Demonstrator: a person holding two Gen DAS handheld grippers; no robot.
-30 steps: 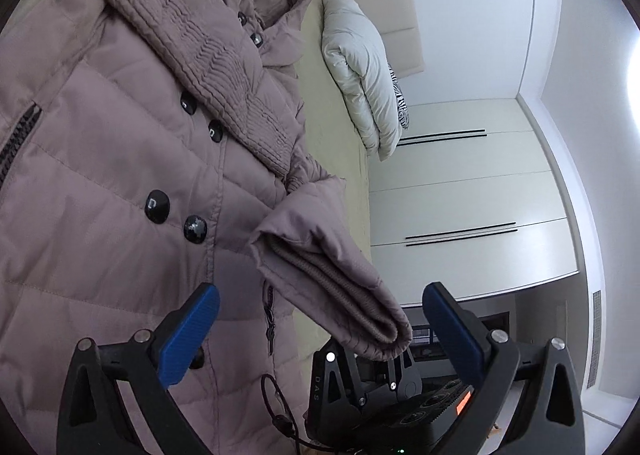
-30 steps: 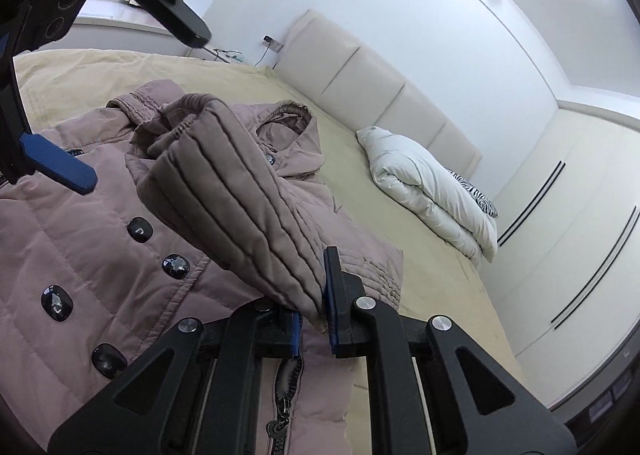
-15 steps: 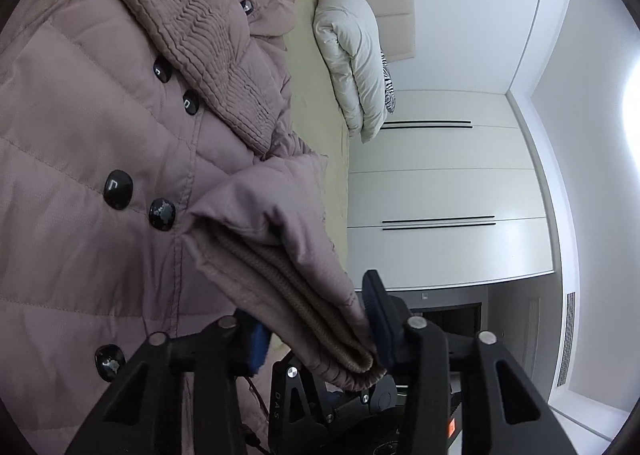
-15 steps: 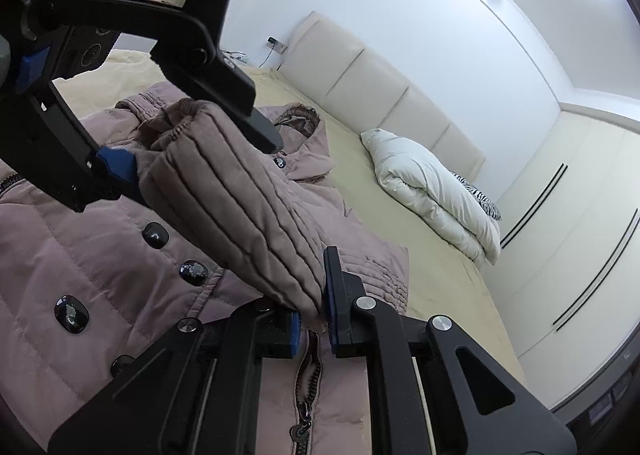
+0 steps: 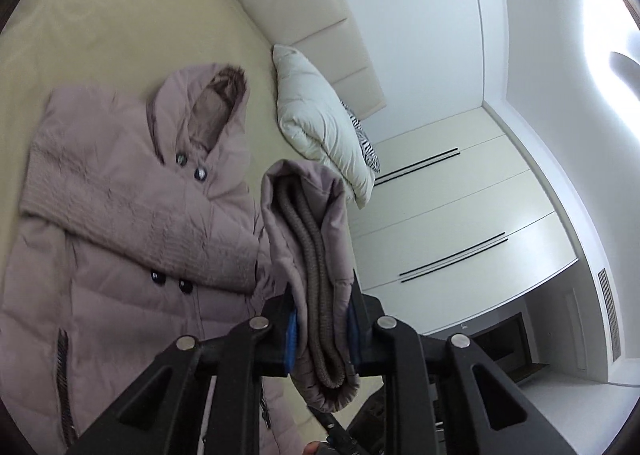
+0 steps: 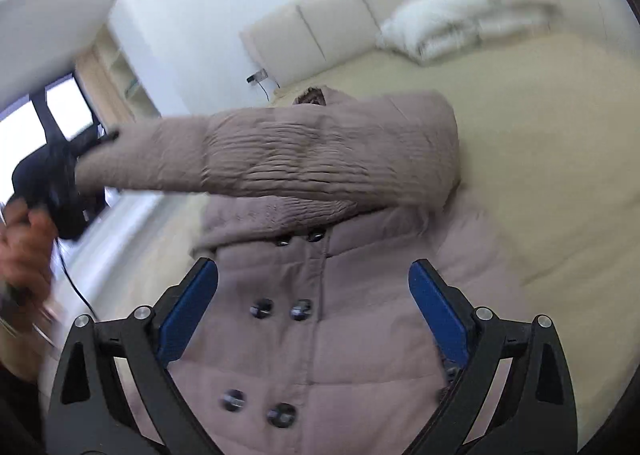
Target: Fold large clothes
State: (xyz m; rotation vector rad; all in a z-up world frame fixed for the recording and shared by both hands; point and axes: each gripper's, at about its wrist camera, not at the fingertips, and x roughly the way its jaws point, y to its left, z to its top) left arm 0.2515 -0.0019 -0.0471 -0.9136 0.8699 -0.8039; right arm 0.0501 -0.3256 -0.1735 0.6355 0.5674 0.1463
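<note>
- The mauve padded coat (image 6: 320, 335) lies front-up on the cream bed (image 5: 120, 15); in the right wrist view it fills the centre and bottom of the frame, with its hood toward the headboard at the top.
- The left claw (image 5: 322, 329) is pinching the cuff (image 5: 316, 287) of one sleeve between its blue pads; its jaws have just been closing, and the knit inner cuff and padded shell are squeezed between them at lower centre of the left wrist view.
- In the right wrist view that sleeve (image 6: 300, 159) stretches across the coat's chest toward the left edge of the frame, raised off the coat, where a hand (image 6: 24, 247) carries the left claw. Holding the very end probably gives control over where the sleeve's fold line falls.
- The right claw (image 6: 314, 307) is spread wide with nothing between its pads; its jaws have just been opening. It hangs above the double row of buttons (image 6: 280, 309), apparently having handed the sleeve over.
- A white pillow (image 5: 320, 127) rests by the headboard, well apart from the coat.
</note>
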